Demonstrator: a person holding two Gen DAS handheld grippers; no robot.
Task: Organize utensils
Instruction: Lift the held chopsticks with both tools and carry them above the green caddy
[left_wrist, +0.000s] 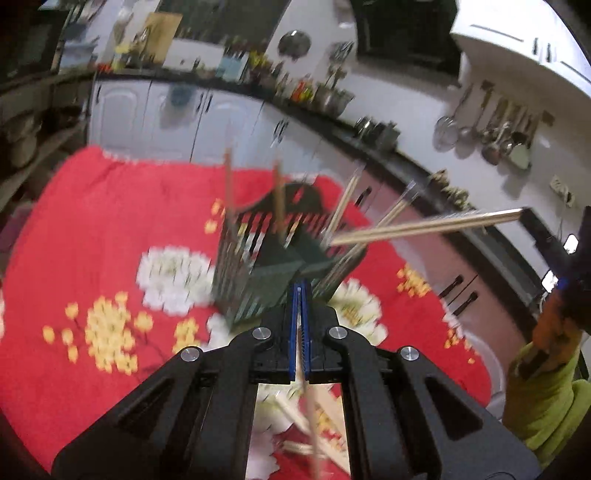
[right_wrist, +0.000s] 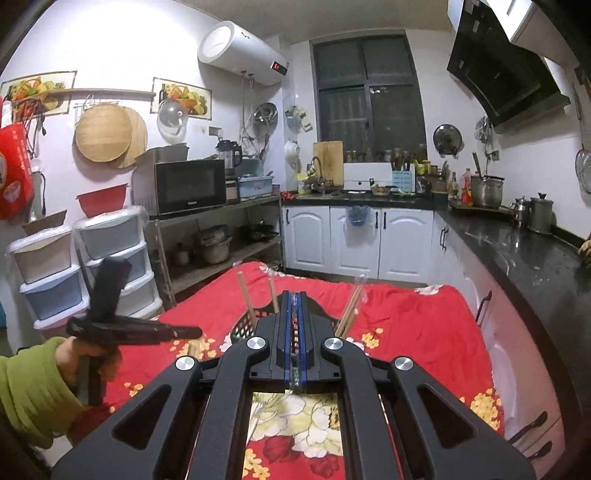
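Note:
A dark slatted utensil holder (left_wrist: 273, 254) stands on the red flowered cloth (left_wrist: 92, 229) with several wooden chopsticks (left_wrist: 279, 199) upright in it. My left gripper (left_wrist: 300, 295) is shut on a single chopstick (left_wrist: 310, 413) that runs down through its jaws, just in front of the holder. A pair of chopsticks (left_wrist: 424, 225) reaches in from the right, held by the right gripper. In the right wrist view my right gripper (right_wrist: 294, 306) is shut on a wrapped chopstick pair (right_wrist: 295, 376), above the holder (right_wrist: 243, 328). The left gripper (right_wrist: 129, 328) shows at left.
Loose chopsticks (left_wrist: 306, 443) lie on the cloth under my left gripper. A dark counter (right_wrist: 524, 251) with pots runs along the right. White cabinets (right_wrist: 362, 240) stand behind the table, and a shelf with a microwave (right_wrist: 188, 184) is at left.

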